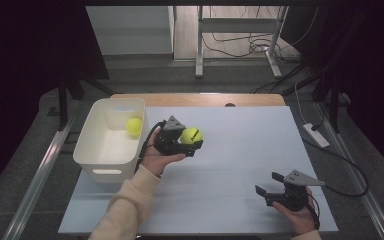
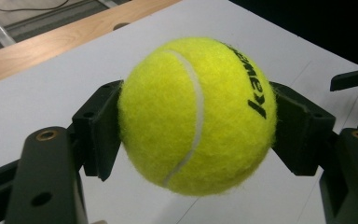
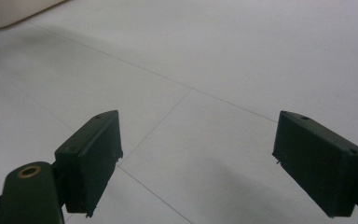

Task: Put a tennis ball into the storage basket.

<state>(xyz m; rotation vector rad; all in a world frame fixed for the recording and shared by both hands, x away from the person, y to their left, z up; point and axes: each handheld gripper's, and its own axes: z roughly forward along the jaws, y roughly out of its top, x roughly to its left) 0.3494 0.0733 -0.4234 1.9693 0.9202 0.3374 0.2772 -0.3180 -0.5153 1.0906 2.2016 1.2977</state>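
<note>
Tennis ball (image 2: 198, 116) | clamped in left tongs (image 1: 192, 141), seam roughly upright | right tongs (image 3: 198, 163) wide

The left gripper (image 1: 192, 141) is gripping a tennis ball (image 1: 191, 135) above the table (image 1: 240, 150); at nine o'clock, a white bin (image 1: 111, 140) is holding another ball (image 1: 134, 126); the right gripper (image 1: 267, 184) is resting at five o'clock, jaws spread.

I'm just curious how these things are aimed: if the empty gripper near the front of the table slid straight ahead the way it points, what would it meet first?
Probably nothing: the right gripper, open and empty, points left over the bare table; depth is unclear.
</note>
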